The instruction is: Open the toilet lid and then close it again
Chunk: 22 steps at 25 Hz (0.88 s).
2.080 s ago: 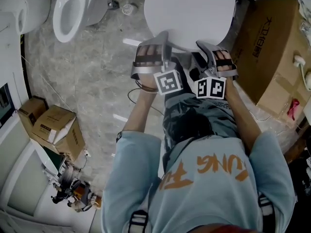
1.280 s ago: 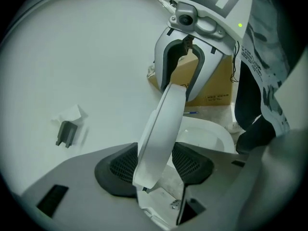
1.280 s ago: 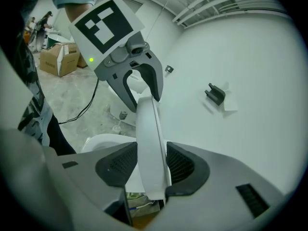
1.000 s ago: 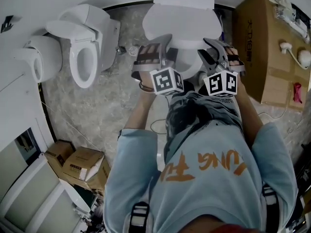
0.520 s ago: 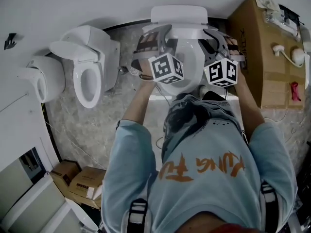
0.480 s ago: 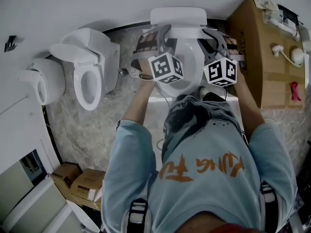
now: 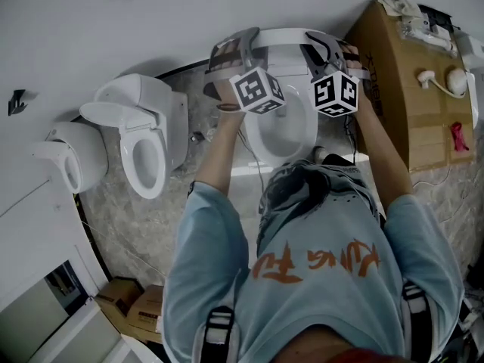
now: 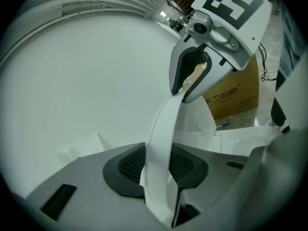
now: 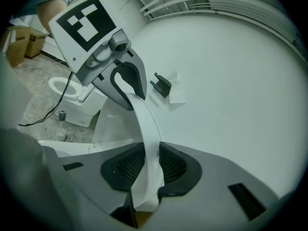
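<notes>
The white toilet lid (image 7: 285,35) stands raised, nearly upright, in front of the wall, and the bowl (image 7: 281,131) below it lies open. My left gripper (image 7: 248,39) grips the lid's left rim and my right gripper (image 7: 314,41) its right rim. In the left gripper view the lid's rim (image 8: 166,129) runs as a white band between the dark pads (image 8: 130,170), which press on it. The right gripper view shows the same: the rim (image 9: 147,129) is pinched between the pads (image 9: 173,165). Both pairs of jaws have just been closing on the lid.
A second white toilet (image 7: 144,153) with its seat down stands to the left, and another white fixture (image 7: 64,153) beyond it. A large cardboard box (image 7: 393,89) stands close on the right. Small boxes (image 7: 140,308) lie at the lower left. The wall is right behind the lid.
Both grippers have risen and moved toward the wall with the lid. The lid has swung from lying low over the bowl to nearly upright, and the bowl now shows.
</notes>
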Available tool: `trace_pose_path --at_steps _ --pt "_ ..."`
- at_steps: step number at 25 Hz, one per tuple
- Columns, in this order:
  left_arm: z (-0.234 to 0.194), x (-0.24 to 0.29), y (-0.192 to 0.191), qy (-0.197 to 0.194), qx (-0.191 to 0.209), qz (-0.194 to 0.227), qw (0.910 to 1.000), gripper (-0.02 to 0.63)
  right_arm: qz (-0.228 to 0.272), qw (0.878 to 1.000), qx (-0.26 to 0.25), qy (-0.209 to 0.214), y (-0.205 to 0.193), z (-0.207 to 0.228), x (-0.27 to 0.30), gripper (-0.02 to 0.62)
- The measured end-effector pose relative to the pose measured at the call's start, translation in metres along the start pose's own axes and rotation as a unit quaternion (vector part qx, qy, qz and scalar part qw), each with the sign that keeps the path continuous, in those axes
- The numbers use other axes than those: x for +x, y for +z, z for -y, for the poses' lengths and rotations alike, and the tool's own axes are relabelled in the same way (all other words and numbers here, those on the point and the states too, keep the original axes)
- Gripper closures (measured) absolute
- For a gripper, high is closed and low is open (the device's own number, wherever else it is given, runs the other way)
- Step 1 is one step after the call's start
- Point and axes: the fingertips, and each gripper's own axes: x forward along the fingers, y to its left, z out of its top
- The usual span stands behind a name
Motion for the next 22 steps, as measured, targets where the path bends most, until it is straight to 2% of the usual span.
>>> trace_pose_path --at_steps 4,9,22 --pt "-0.020 0.025 -0.001 0.016 -0.003 0.004 0.9999 0.471 -0.008 1.000 0.013 -0.017 -0.001 0.019 0.025 0.495" --pt "-0.040 0.058 -0.003 0.018 -0.003 0.012 0.9998 0.474 -0.021 0.999 0.018 -0.036 -0.004 0.043 0.058 0.508" --pt "-0.082 0.140 -0.012 0.015 -0.001 0.017 0.9997 0.465 -0.068 0.997 0.032 -0.037 -0.018 0.090 0.139 0.530"
